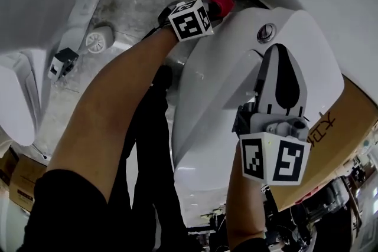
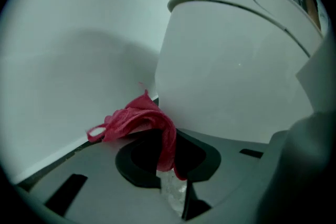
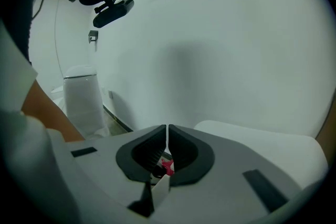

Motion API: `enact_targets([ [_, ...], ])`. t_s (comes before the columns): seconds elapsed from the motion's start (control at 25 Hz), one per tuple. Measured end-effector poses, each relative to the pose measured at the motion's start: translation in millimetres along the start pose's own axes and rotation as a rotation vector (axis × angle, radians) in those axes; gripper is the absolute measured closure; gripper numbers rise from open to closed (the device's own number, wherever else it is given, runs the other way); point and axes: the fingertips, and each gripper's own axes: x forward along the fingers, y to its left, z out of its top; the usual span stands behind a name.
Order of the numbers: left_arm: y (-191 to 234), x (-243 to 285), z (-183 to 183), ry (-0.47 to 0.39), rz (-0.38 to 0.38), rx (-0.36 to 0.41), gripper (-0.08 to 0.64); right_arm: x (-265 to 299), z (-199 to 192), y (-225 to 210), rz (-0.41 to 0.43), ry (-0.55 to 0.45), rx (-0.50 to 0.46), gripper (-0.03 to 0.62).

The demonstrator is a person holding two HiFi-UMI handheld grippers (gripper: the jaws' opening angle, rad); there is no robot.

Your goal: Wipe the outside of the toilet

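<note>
- Behind the toilet, a white wall (image 2: pixel 68 34) fills most of both gripper views.
- The toilet (image 1: pixel 218 85) is white, and the head view looks down on its cistern; the left gripper view shows that cistern's side close up.
- A second white toilet (image 3: pixel 81 97) stands well apart along the same wall.
- A cardboard box (image 1: pixel 348 121) sits just beside the cistern, on the person's right.
- The right gripper (image 1: pixel 276 49) lies over the cistern lid with its jaws pressed together and nothing gripped between them. Whether it touches the lid cannot be told.
- The left gripper (image 1: pixel 214 9) reaches past the cistern's far corner, with its jaws clenched on a red cloth (image 2: pixel 139 118).
- The cloth bunches out beyond the jaw tips, at the seam where the cistern meets the wall.
- A round chrome flush button (image 1: pixel 266 33) sits on top of the lid.
</note>
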Motion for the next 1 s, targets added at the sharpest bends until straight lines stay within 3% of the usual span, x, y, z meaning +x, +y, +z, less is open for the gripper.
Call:
enact_targets([
  [0.24, -16, 20, 5, 0.063, -0.084, 0.210, 0.494, -10, 9, -7, 0.004, -0.037, 0.040, 0.554],
  [0.48, -32, 17, -7, 0.091, -0.119, 0.248, 0.494, -10, 6, -7, 0.006, -0.040, 0.056, 0.554],
  [1.0, -145, -12, -87, 0.081, -0.161, 0.102, 0.494, -52, -42, 37, -0.023, 0.046, 0.065, 0.554],
])
